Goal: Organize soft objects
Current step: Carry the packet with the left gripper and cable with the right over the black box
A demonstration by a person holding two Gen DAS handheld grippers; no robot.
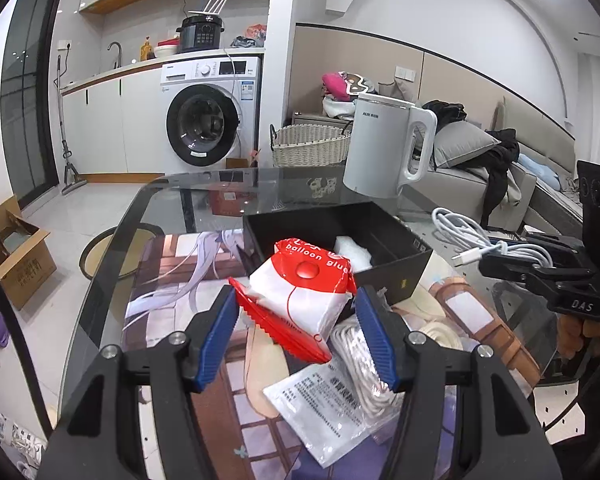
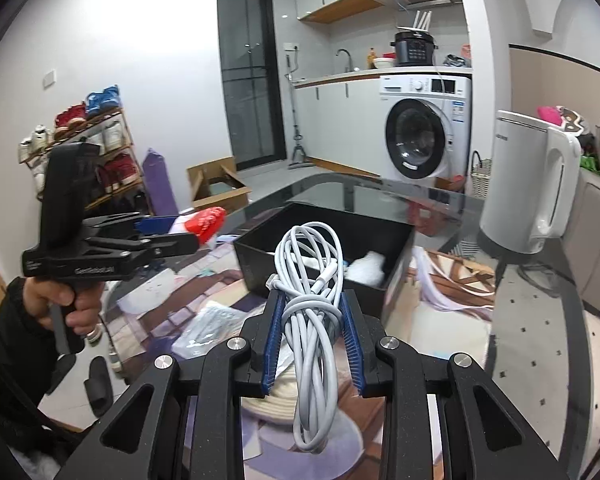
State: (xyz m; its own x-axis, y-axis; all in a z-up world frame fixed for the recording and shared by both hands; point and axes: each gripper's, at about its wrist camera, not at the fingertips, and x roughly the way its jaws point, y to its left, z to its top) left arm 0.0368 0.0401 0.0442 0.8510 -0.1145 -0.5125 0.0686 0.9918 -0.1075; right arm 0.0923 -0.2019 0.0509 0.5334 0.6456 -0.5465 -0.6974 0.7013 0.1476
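Note:
A red-and-white "balloon glue" packet hangs tilted between the blue pads of my left gripper, which is shut on it above the table, just in front of the open black box. In the right wrist view the left gripper is at the left, the packet sticking out past its tips. My right gripper is shut on a coiled white charging cable, held near the box. A white soft item lies inside the box.
A white kettle stands behind the box on the glass table. On the printed mat below my left gripper lie a bagged white rope bundle and a flat white sachet. A hand grips the left tool.

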